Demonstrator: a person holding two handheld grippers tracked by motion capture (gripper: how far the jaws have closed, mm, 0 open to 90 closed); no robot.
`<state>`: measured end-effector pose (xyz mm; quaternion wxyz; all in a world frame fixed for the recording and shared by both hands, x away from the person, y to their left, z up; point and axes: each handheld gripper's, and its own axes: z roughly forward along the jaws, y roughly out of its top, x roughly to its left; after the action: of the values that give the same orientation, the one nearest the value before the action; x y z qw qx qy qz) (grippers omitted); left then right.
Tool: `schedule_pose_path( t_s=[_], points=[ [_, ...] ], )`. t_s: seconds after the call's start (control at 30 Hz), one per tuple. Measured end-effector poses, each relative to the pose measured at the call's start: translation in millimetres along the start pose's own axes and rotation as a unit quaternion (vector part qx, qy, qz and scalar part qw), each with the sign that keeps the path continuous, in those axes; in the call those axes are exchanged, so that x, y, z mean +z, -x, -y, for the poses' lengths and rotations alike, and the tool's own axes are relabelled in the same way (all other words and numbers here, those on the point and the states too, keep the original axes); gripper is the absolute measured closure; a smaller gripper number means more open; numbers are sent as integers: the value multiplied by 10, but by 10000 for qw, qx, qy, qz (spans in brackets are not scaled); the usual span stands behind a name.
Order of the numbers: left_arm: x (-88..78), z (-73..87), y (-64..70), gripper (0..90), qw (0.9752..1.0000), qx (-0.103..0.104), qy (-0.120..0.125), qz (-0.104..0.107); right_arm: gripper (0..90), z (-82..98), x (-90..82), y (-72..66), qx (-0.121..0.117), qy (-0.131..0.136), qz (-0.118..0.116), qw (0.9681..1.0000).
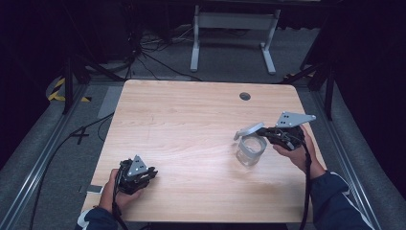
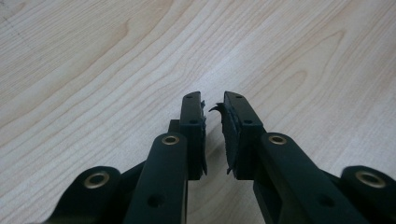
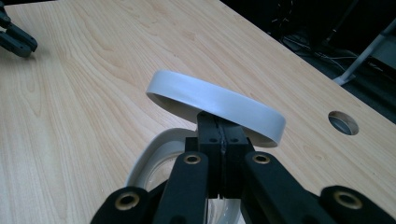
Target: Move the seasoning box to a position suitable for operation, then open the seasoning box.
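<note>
A: How far along is the work?

B: The grey lid (image 3: 219, 105) is off the clear jar (image 1: 250, 151) and tilted just above its mouth; setting it down, or back on, is left. The jar stands on the bench (image 1: 191, 124) at about four o'clock.

A: And each gripper?

B: The right gripper (image 3: 220, 133) is clenched on the lid's rim. The left gripper (image 2: 214, 121), at about seven o'clock, is slightly parted, grasping nothing, low over bare wood.

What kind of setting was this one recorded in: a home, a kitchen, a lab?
Most likely a lab or recording studio rather than a home. A bare wooden table stands on grey carpet, dark curtains hang around it, loose cables trail across the floor, and a white desk frame stands behind.
</note>
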<state>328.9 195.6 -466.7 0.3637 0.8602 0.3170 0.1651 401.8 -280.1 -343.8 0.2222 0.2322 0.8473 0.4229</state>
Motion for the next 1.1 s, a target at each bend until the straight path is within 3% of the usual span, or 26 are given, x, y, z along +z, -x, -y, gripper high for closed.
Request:
schedule_pose_path(
  t_s=[0.27, 0.33, 0.43, 0.53, 0.57, 0.63, 0.7, 0.83, 0.97, 1.1],
  points=[
    [-28, 101, 1, 763, 9998, -189, 11, 58, 900, -59, 32, -2, -54, 51, 42, 10000],
    [-28, 119, 12, 762, 9999, -133, -105, 3, 900, -71, 62, 7, -44, 73, 74, 9999],
    [-43, 130, 5, 775, 9999, -99, -90, -51, 900, -72, 84, 24, -25, 87, 95, 9999],
    [-60, 165, -6, 774, 9996, -268, -35, -46, 900, -73, 97, 39, 4, 145, 111, 9998],
    [-62, 170, -16, 771, 9998, -204, -48, -60, 900, -73, 104, 47, -6, 134, 123, 9998],
    [-64, 189, -7, 766, 9995, -297, -34, -36, 900, -76, 123, 53, 41, 114, 122, 9999],
    [-73, 191, -19, 761, 9998, -205, -50, -57, 900, -76, 130, 55, 30, 107, 132, 9999],
    [-73, 217, -26, 760, 9996, -273, 19, -10, 900, -77, 159, 63, 83, 185, 235, 9995],
    [-74, 259, -58, 704, 9992, -378, 139, 76, 900, -60, 176, 19, -4, 103, 216, 9997],
    [-74, 257, -82, 660, 9995, -287, 135, 7, 900, -62, 145, 13, -11, 126, 141, 9998]
  ],
)
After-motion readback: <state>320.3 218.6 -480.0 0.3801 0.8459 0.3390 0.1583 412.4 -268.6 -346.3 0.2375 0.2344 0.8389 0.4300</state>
